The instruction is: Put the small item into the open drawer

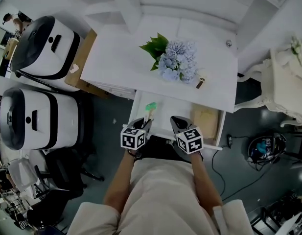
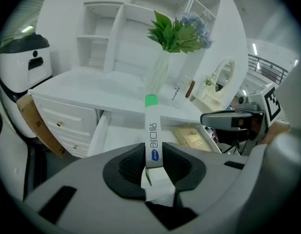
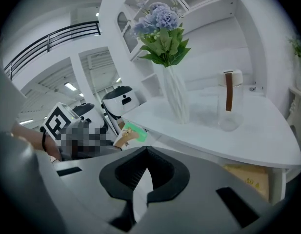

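The left gripper (image 2: 152, 156) hangs over the left part of the open drawer (image 1: 176, 107); its fingers (image 2: 130, 168) pinch a flat white tube (image 2: 152, 130) near its crimped tail, so the tube sticks out ahead of them, its green cap (image 2: 151, 100) pointing toward the edge of the tabletop (image 1: 119, 53). The tube is off the drawer floor, held in the air above it.

The right gripper (image 3: 146, 150) is just beside the left one, over the middle of the drawer near its front rim; its fingers (image 3: 127, 172) are pressed together at the tips with nothing between them.

A flat tan box (image 1: 205, 120) lies in the right end of the drawer, well apart from the tube; on the tabletop behind stands a ribbed white vase (image 3: 176, 99) of pale blue flowers and green leaves, and near it a clear bottle (image 3: 229, 104) with a brown strap; two white machines (image 1: 35, 116) stand on the floor at the person's left.
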`<state>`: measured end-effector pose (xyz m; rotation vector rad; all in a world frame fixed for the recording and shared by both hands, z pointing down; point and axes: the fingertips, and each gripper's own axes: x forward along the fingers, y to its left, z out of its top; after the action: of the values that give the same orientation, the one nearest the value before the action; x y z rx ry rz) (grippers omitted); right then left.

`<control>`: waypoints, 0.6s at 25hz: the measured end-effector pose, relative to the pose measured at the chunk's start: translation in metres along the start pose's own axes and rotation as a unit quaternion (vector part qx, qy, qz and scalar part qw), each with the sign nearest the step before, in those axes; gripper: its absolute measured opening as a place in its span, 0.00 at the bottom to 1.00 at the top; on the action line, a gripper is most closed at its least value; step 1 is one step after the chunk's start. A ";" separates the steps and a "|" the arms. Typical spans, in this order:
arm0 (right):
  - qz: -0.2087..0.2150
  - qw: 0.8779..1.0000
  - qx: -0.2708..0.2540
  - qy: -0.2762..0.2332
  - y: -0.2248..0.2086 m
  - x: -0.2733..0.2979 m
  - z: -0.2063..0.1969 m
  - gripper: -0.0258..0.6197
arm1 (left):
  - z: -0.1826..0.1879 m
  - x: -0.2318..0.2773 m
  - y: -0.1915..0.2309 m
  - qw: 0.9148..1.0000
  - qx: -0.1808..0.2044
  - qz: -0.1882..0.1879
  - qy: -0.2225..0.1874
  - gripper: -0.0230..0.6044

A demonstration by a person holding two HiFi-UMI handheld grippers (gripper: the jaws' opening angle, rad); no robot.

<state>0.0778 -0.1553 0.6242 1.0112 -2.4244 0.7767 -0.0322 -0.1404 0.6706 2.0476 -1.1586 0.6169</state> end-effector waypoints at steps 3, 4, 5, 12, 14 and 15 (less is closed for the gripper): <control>-0.006 1.000 0.001 -0.002 -0.004 -0.003 0.000 0.08 | -0.004 0.009 0.003 1.000 -0.005 -0.012 0.017 0.20; -0.008 1.000 0.003 -0.002 -0.006 -0.003 -0.001 0.08 | -0.006 0.011 0.004 1.000 -0.004 -0.013 0.024 0.20; -0.010 1.000 0.005 -0.002 -0.007 -0.002 -0.001 0.08 | -0.008 0.013 0.005 0.999 -0.004 -0.015 0.030 0.20; -0.014 1.000 0.006 -0.003 -0.011 -0.002 -0.003 0.08 | -0.013 0.029 0.012 0.998 -0.010 -0.026 0.056 0.20; -0.018 1.000 0.010 -0.004 -0.012 -0.002 -0.005 0.08 | -0.015 0.032 0.013 0.997 -0.013 -0.028 0.066 0.20; -0.020 1.000 0.013 -0.003 -0.013 -0.002 -0.006 0.08 | -0.016 0.035 0.014 0.997 -0.016 -0.029 0.071 0.20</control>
<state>0.0897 -0.1576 0.6322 1.0693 -2.3985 0.7938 -0.0283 -0.1515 0.7095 1.9694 -1.0174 0.6982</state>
